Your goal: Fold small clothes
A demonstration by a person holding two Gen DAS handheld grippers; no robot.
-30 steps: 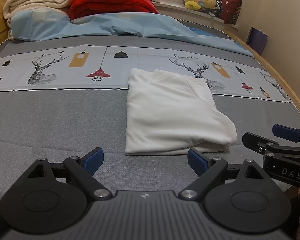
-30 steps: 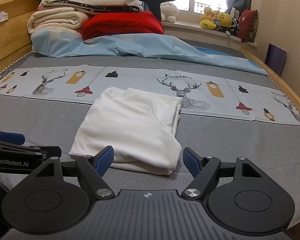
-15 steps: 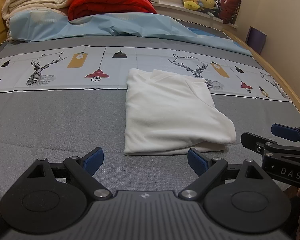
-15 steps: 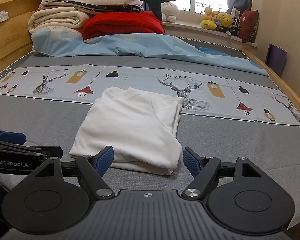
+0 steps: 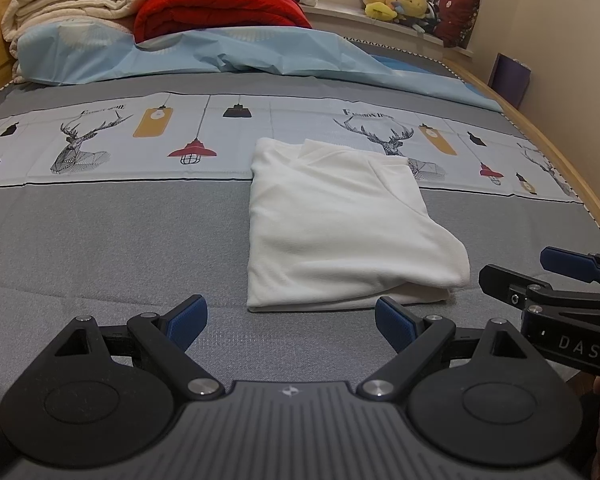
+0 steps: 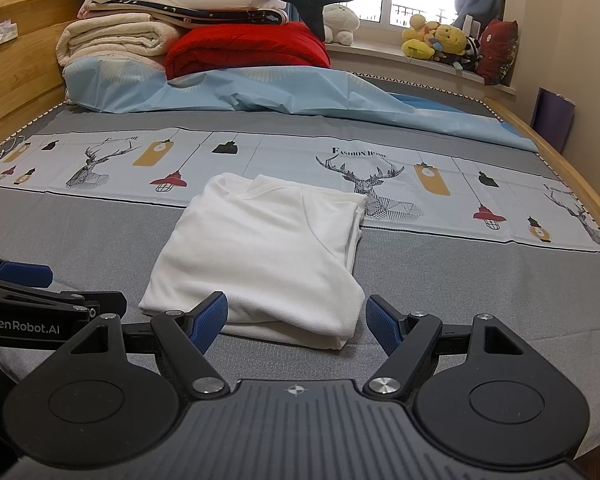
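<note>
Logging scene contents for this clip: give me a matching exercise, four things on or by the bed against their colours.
Things:
1. folded garment
2. quilt
3. plush toy on the sill
4. sheet bunched at the bed's far end

Colours:
A. light blue
B. yellow
C. white
D. red

Pairs: 1-C, 2-D, 3-B, 4-A

Folded garment (image 5: 340, 224) lies mid-bed (image 5: 100, 240), stacked bedding (image 5: 148, 12) behind it.

free: grey sheet (image 5: 100, 240) around shirt (image 5: 340, 224) | blocked: bedding pile (image 6: 188, 36)
</note>
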